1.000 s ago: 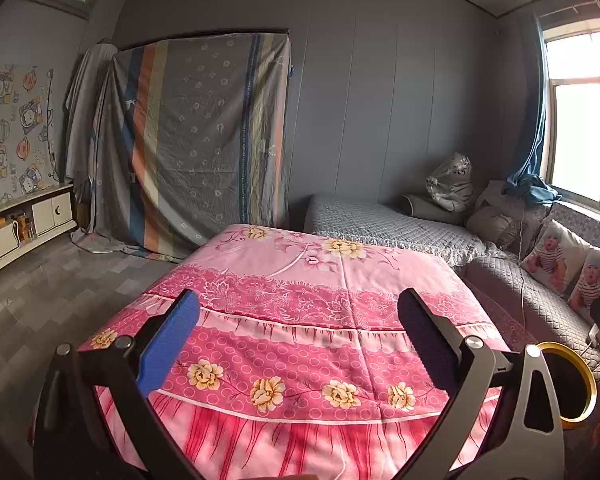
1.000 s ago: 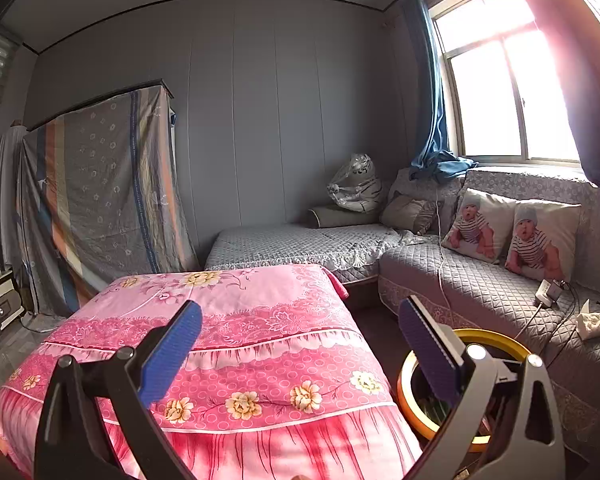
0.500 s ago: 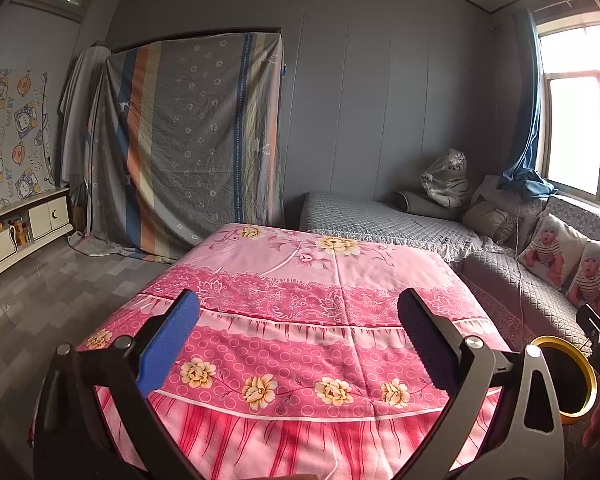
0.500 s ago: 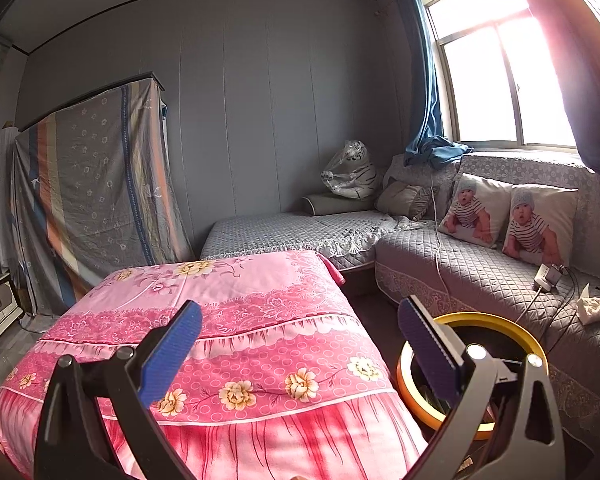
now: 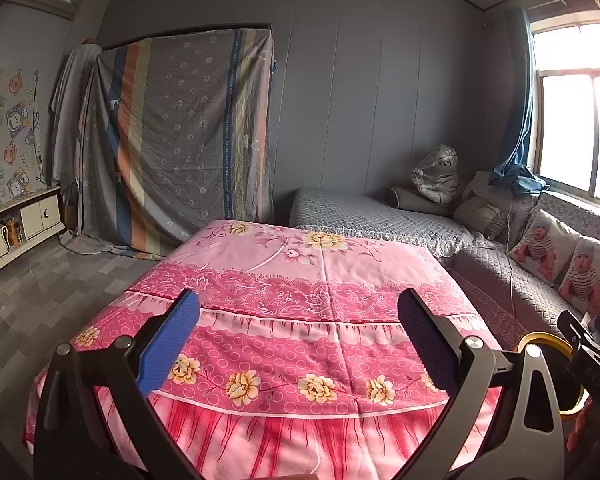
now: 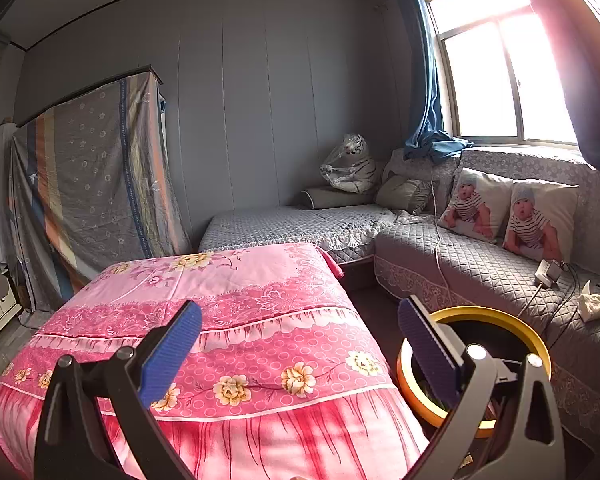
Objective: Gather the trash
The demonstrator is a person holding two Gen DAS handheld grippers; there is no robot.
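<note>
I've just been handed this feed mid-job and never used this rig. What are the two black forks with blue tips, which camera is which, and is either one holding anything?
Each fork is a hand-held two-finger gripper, carried by a person, with a fisheye camera looking forward along its fingers. One picture looks along the left gripper, the other along the right gripper. Both stand open with nothing between the blue pads. Ahead of both is a table under a pink floral cloth; no trash shows on it. Right of it, on the floor by the grey sofa, stands a yellow-rimmed bin. A crumpled white tissue lies on the sofa seat.

Pink floral cover point(image 5: 300, 280), grey quilted sofa point(image 6: 480, 276), yellow-rimmed bin point(image 6: 532, 340), blue pads point(image 6: 172, 352) on black tongs.
</note>
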